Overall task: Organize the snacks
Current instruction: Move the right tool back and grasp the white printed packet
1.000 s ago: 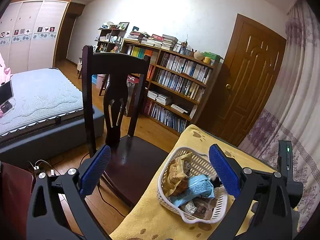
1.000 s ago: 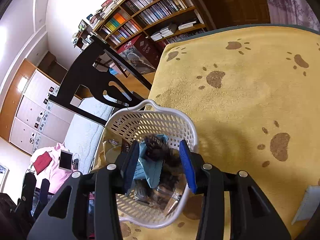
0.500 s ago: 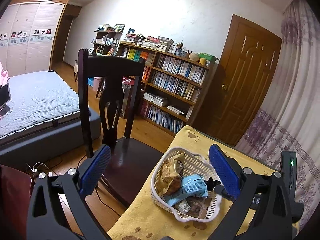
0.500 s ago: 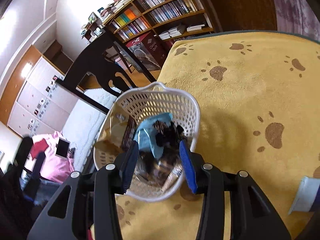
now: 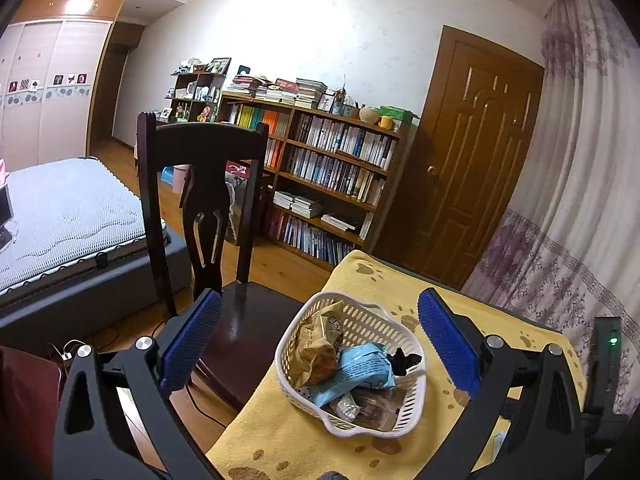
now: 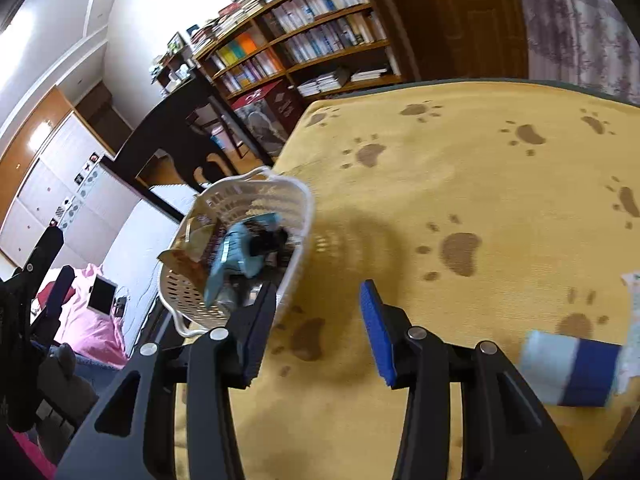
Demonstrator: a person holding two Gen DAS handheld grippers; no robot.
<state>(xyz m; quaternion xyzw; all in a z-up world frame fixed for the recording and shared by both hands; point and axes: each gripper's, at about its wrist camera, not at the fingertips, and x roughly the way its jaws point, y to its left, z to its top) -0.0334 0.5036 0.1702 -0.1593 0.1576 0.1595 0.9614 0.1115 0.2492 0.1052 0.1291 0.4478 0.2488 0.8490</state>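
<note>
A white perforated basket [image 5: 404,320] sits near the left edge of the yellow paw-print tablecloth [image 6: 460,160]. It holds a brown packet [image 5: 316,348], a light blue packet [image 5: 360,372], a black wrapper [image 5: 404,360] and other snacks. My left gripper [image 5: 319,296] is open wide and empty, and it frames the basket from the near side. In the right wrist view the basket [image 6: 308,208] lies to the left. My right gripper [image 6: 319,292] is open and empty over bare cloth, its left finger just beside the basket wall. A white-and-blue cylindrical pack [image 6: 572,372] lies on the cloth at the right.
A dark wooden chair [image 5: 200,184] stands against the table's left edge, right beside the basket. Behind it are a bed [image 5: 60,216], a bookshelf [image 5: 328,176] and a door [image 5: 472,168]. A curtain [image 5: 568,220] hangs to the right. A white paper [image 6: 632,320] lies at the far right edge.
My right gripper has drawn back from above the basket's contents and moved right, onto bare cloth. The left gripper's view has shifted slightly; the basket stays put.
</note>
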